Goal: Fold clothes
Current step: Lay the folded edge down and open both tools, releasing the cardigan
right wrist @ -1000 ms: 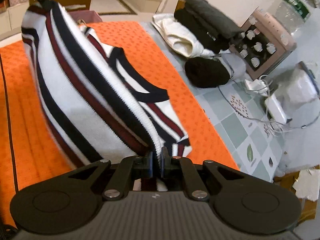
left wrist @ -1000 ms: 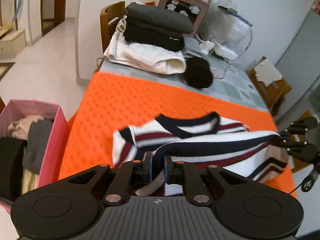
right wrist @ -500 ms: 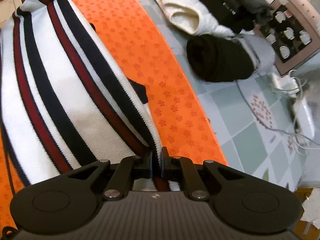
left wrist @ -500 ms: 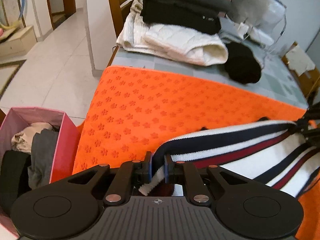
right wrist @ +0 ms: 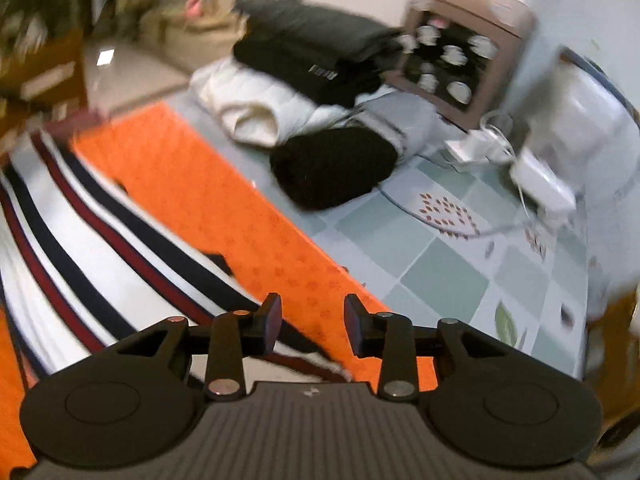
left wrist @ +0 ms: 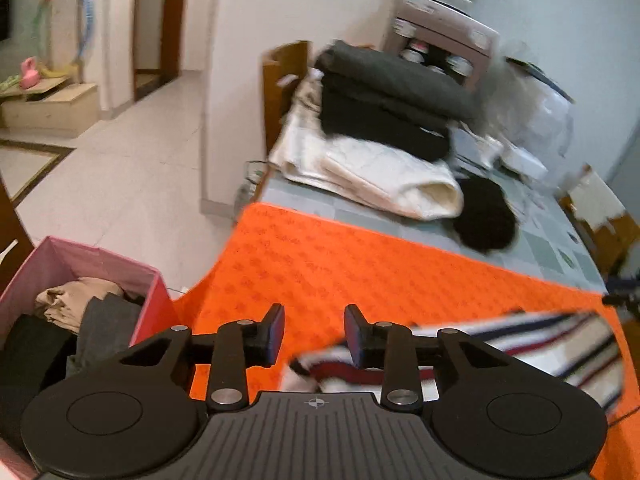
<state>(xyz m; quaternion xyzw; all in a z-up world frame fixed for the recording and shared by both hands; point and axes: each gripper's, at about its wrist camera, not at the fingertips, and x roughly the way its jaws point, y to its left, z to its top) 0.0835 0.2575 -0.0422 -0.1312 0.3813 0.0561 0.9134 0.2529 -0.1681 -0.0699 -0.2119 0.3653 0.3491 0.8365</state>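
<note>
Now the striped sweater is seen lying on the orange mat that covers the near part of the tabletop, and the coming move is judged to turn on how it lies from each tool. From the left tool the garment is found just below and off to the right, its stripes running away rightward toward the far edge of the mat; from the right tool it is found below and to the left, its stripes running up and away to the left. The long axis is thus taken to stretch between the two tools, one end close under each, so neither hand is judged clearly nearer. The jaws of both tools have just been opening: a plain gap is seen between each pair of pads, and only mat shows in it, with a corner of the sweater lying just under the tool, so nothing is gripped. The garment appears folded into a long band, white with navy and dark red stripes, ribbed at the edge, though it is blurred in both views. Folded dark and cream clothes are stacked farther back, and a pink bin of garments stands beside the mat.
</note>
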